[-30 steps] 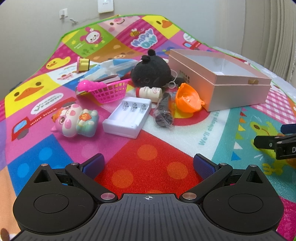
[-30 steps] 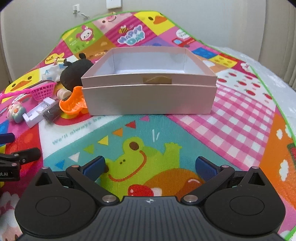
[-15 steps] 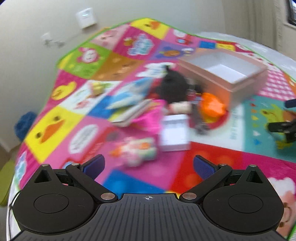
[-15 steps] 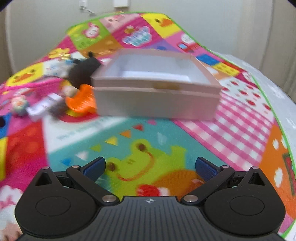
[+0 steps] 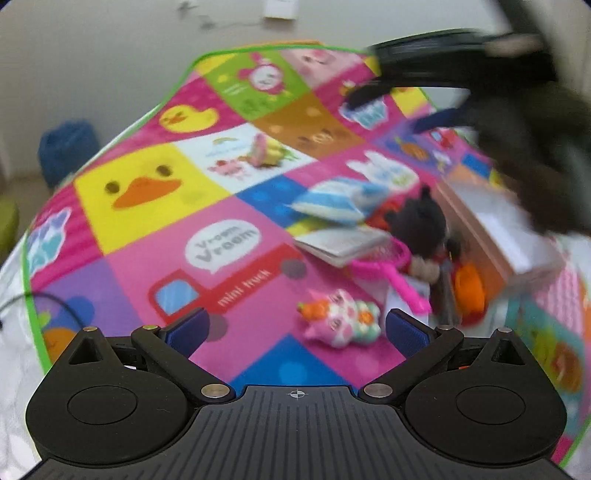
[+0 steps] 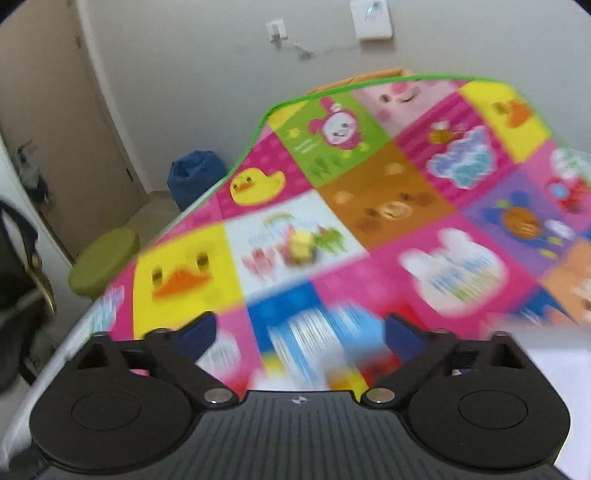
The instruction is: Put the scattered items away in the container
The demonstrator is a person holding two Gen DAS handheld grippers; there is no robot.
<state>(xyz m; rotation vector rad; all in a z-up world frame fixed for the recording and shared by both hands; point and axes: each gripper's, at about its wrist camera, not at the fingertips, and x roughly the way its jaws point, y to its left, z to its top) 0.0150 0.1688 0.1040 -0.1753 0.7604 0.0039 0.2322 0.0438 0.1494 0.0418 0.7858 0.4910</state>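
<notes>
Right hand-held gripper [image 6: 299, 332] has swung from the pink box [image 5: 495, 236] toward the clutter, jaws wide and just narrowing, empty (left hand-held gripper [image 5: 297, 326] wide, empty); nothing boxed yet.

the room around the play mat

a bright patchwork play mat with a green edge [image 6: 380, 192] covers the surface, its squares printed with a yellow duck, a pink bunny, a pig and a red "mini truck". behind it stands a plain pale wall [image 6: 207, 74] bearing a white wall panel [image 6: 371, 18] and a small white socket plate [image 6: 276, 30] with a thin cable trailing from it. a blue bag [image 6: 194, 177] sits on the floor against the wall, near a round olive-green stool [image 6: 105, 260]. a beige door [image 6: 55, 140] is at the left, and a dark bag with a brass ring [image 6: 22, 266] hangs at the left edge, blurred.
</notes>
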